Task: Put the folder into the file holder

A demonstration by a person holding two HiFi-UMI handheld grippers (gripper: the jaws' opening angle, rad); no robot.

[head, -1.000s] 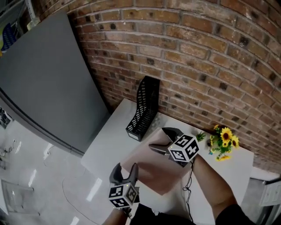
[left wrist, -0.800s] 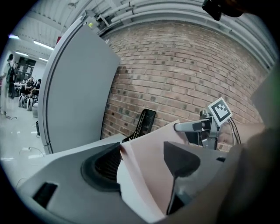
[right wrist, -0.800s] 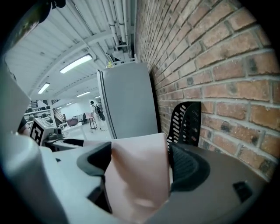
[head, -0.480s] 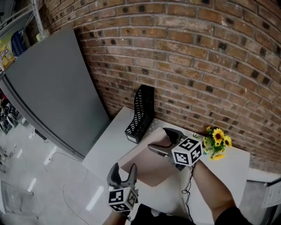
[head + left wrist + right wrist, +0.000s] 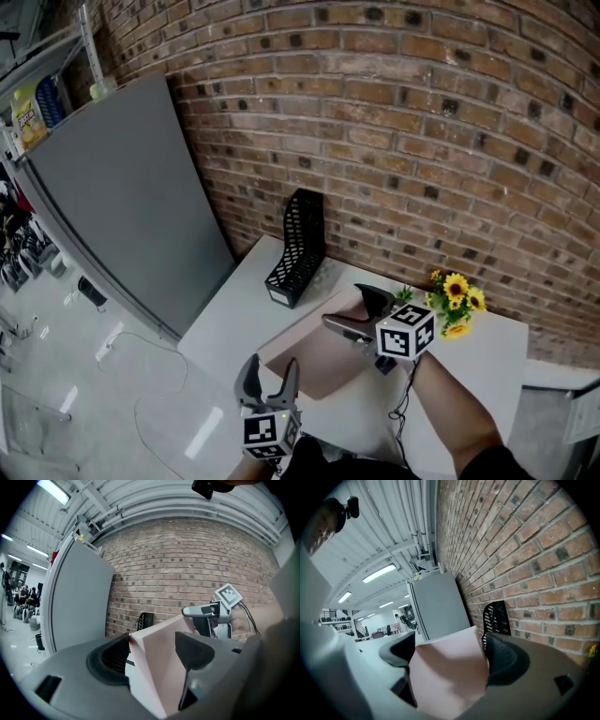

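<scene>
At the table's near side, right gripper point(image 5: 354, 312): jaws spread wide and opening at this moment, straddling the far edge of the pink folder point(image 5: 317, 361). In the right gripper view the sheet fills the gap between the pads, but they do not appear to press on it, so I log it as a loose bracket, not a pinch. Left gripper point(image 5: 270, 373): jaws also apart. The folder's near corner sits between them, close against one pad with a clear gap at the other, so there is no grip here either. Judgement: the two tools are set at opposite ends of the folder so that a floppy sheet can be raised without sagging, and the wide opening leaves room to re-seat before clamping. The folder itself lies on the white table point(image 5: 239, 314), its far end slightly raised toward the right gripper, and it is not yet in the holder. The black mesh file holder point(image 5: 298, 246) stands upright well beyond it, against the brick wall point(image 5: 422, 141), and I cannot tell which way its open side faces. Sunflowers point(image 5: 454, 292) sit just past the right gripper, a snag risk on the lift.
</scene>
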